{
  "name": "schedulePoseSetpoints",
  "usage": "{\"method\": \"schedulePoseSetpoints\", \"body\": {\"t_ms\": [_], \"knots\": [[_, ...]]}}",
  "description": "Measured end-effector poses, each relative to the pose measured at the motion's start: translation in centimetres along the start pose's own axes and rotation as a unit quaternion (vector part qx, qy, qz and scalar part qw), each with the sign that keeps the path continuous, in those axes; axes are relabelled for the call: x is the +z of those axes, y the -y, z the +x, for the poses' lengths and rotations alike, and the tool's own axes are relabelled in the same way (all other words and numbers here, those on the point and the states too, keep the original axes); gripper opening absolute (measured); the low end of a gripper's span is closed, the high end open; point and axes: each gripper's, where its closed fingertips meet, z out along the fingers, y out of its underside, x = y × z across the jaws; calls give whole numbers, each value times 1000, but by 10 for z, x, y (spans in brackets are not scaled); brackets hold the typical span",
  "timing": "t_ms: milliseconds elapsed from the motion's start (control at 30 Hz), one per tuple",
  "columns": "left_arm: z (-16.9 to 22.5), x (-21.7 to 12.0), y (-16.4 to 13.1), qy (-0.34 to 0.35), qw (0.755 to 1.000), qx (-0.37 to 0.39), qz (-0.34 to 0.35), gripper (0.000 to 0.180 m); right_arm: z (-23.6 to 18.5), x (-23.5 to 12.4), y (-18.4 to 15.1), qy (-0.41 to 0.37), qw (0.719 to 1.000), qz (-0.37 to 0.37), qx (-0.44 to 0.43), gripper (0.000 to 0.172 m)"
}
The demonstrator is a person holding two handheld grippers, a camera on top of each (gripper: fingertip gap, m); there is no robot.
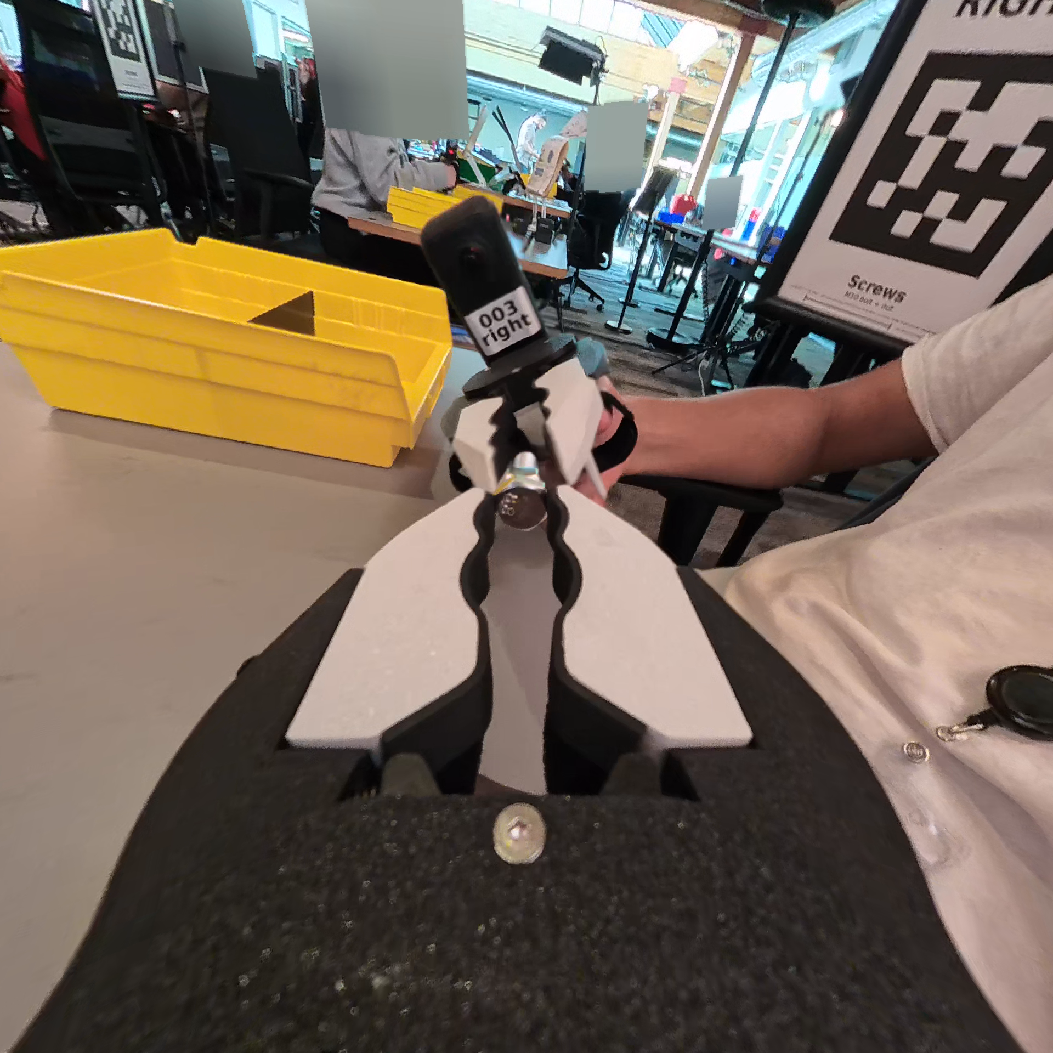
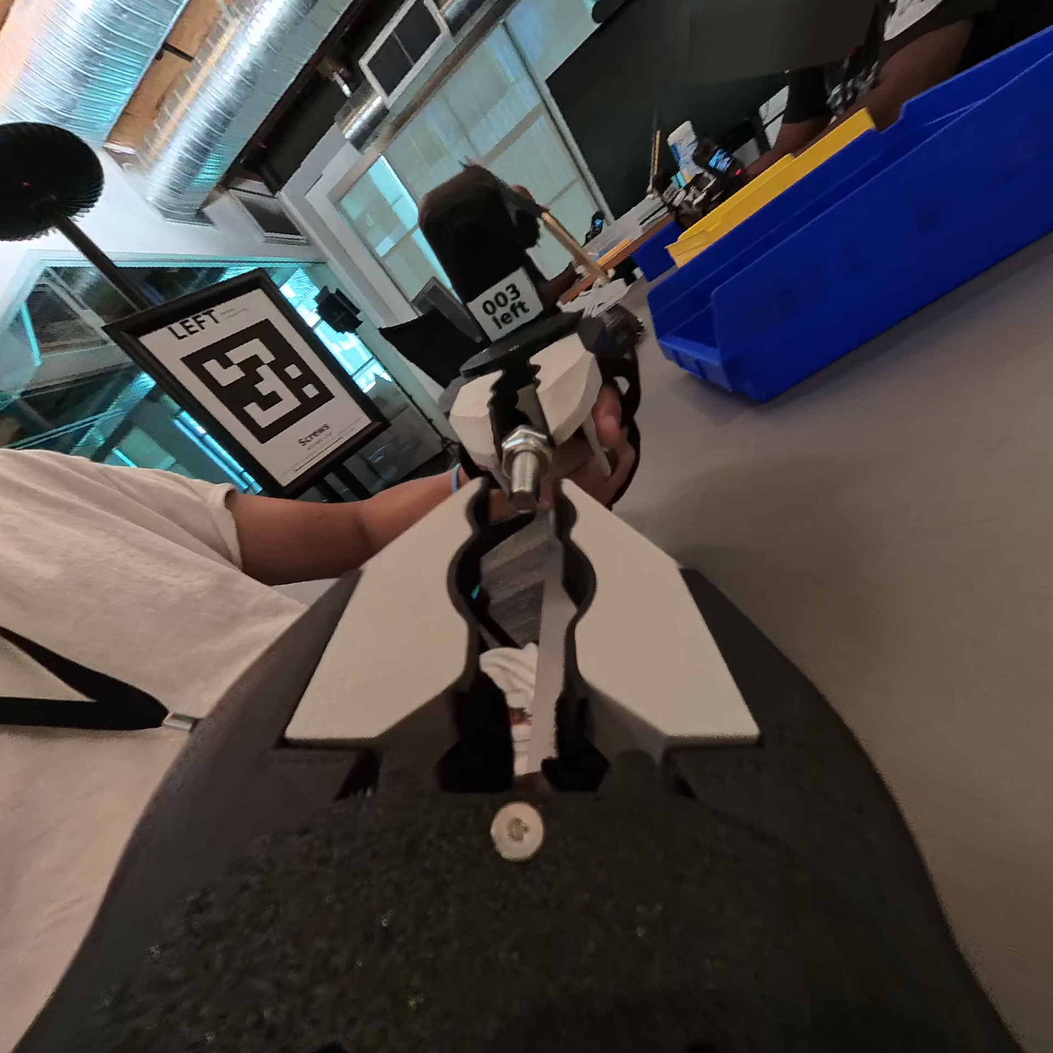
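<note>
Left gripper (image 1: 519, 515) clamps the bolt (image 1: 521, 509) head, steadying it. Right gripper (image 2: 521, 504) stands partly open around the shank tip, gripping nothing. Nut (image 2: 524, 441) sits near the head.
</note>
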Motion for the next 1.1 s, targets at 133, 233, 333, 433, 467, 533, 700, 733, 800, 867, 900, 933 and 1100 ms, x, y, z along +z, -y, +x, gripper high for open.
{"method": "schedulePoseSetpoints", "body": {"t_ms": [133, 233, 333, 433, 467, 533, 700, 733, 800, 867, 900, 933, 1100], "knots": [[3, 4, -5, 12, 999, 30, -24, 17, -6, 6, -8, 10, 1000, -19, -11, 37], [2, 6, -8, 11, 999, 23, -26, 17, -5, 6, -5, -10, 999, -11, -50, 33], [1, 6, -8, 6, 1000, 12, -22, 17, -4, 5, -5, -10, 999, -12, -51, 32], [1, 6, -6, 2, 1000, 4, -16, 17, -5, 4, -1, -14, 997, -6, -71, 33], [1, 6, -6, 0, 1000, 0, -13, 17, -6, 4, 0, -14, 997, -3, -77, 33], [2, 5, -4, -5, 1000, -7, -5, 17, -8, 5, 1, -15, 996, 3, -91, 33], [4, 3, -1, -17, 1000, -14, 4, 17, -10, 7, 2, -16, 994, 10, -112, 34], [5, 3, -2, -19, 1000, -13, 0, 17, -11, 7, 2, -17, 993, 9, -116, 34], [5, 4, -5, -16, 1000, -10, -8, 17, -16, 5, 8, -7, 992, 26, -122, 32], [2, 5, -9, -6, 1000, -7, -18, 17, -23, 4, 13, 11, 992, 41, -119, 29], [2, 5, -9, -10, 1000, -11, -15, 17, -19, 3, 14, -5, 991, 40, -124, 29], [2, 5, -8, -12, 1000, -14, -9, 17, -14, 3, 12, -18, 991, 34, -132, 29], [0, 0, -1, -14, 1000, -19, 12, 17, -2, 6, -2, -47, 989, -10, -140, 31]]}}
